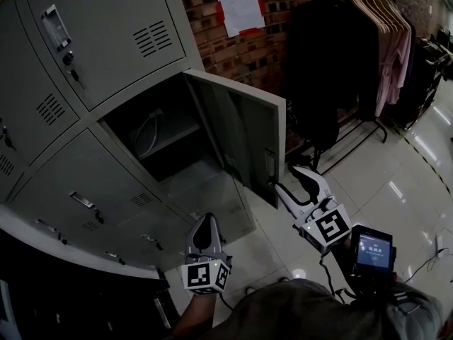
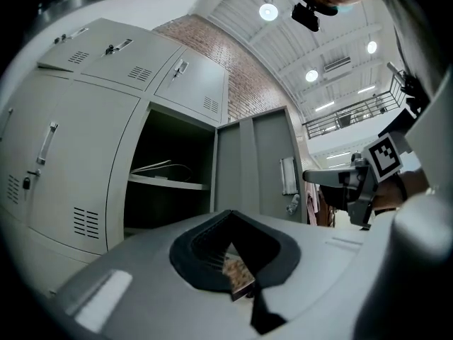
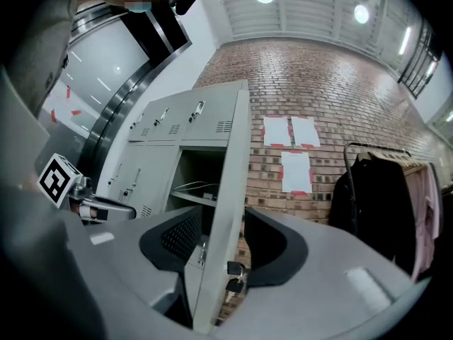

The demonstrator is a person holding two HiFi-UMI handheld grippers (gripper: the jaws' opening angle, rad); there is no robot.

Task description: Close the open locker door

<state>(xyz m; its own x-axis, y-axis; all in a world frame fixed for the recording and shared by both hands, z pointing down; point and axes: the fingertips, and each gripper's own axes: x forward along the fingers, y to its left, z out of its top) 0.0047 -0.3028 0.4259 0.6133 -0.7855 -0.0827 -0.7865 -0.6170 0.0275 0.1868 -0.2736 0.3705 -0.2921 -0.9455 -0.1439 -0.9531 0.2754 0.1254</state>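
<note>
grey steel locker door (image 1: 244, 129) stands open, swung out from the locker bank (image 1: 92, 48) towards the right tool (image 1: 285, 177). this tool's two jaws are spread wide, with the door's free edge between them. in the right gripper view a gap shows on either side of the edge, so neither pad presses on it. a bunch of keys (image 3: 233, 280) hangs from the door's lock, just below the tool's right-hand jaw. beyond its left-hand jaw lies the open compartment (image 1: 159, 144), fitted with a shelf (image 3: 195, 198) that carries a pale wire loop (image 1: 145, 129).

left tool (image 1: 205, 222): jaws brought together, nothing gripped. it faces the locker bank with the open compartment ahead of it and the door ahead to its right, clear of both.

behind the door, to the right of the right tool: a brick wall (image 1: 241, 55) with taped paper sheets (image 1: 239, 4), and a rack of hanging clothes (image 1: 368, 41) standing on a glossy tiled floor (image 1: 396, 183).
</note>
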